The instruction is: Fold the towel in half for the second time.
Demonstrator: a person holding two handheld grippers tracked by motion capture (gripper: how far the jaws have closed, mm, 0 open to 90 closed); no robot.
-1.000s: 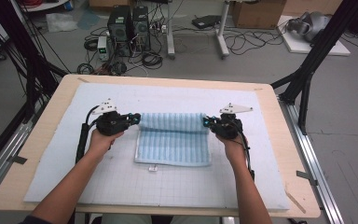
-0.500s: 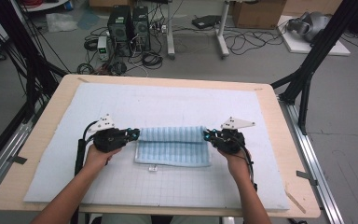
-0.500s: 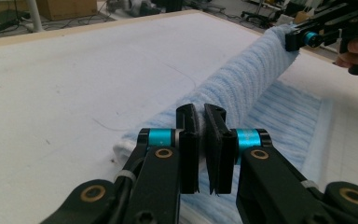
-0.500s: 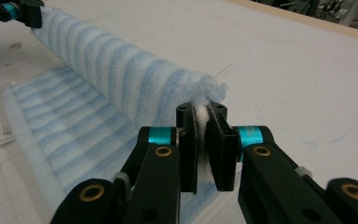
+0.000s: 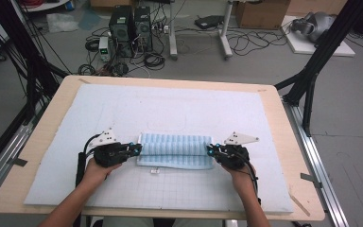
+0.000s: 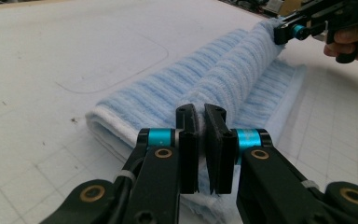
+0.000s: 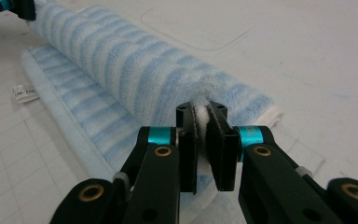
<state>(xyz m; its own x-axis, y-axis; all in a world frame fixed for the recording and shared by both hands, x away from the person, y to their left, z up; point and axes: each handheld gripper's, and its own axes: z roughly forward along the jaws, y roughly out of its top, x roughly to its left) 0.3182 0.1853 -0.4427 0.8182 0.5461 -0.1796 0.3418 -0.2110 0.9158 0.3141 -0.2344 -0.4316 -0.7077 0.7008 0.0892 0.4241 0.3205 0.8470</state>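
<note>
I am folding the blue-and-white striped towel [image 5: 175,150], which lies across the middle of the pale gridded mat [image 5: 137,189] on the bench [image 5: 52,123], near my side. My left tongs [image 5: 138,148] are pinched tight on the fold's left end and my right tongs [image 5: 209,149] on its right end; in each gripper view the jaws stand almost together with a tuft of white terry squeezed between them. The gripped fold arches between my hands as a soft ridge above the flat layer beneath. To do this well, I should carry both ends at one pace and one height, so the ridge stays straight and lands parallel to the near hem, then lower until the cloth rests before letting go. Pulling outward too hard would drag the lower layer; I judge a light tension enough. The towel is thick looped terry, ribbed in narrow bands, limp and grippy, with a small white label [image 5: 154,170] at the near edge. The mat looks smooth and foam-like
</note>
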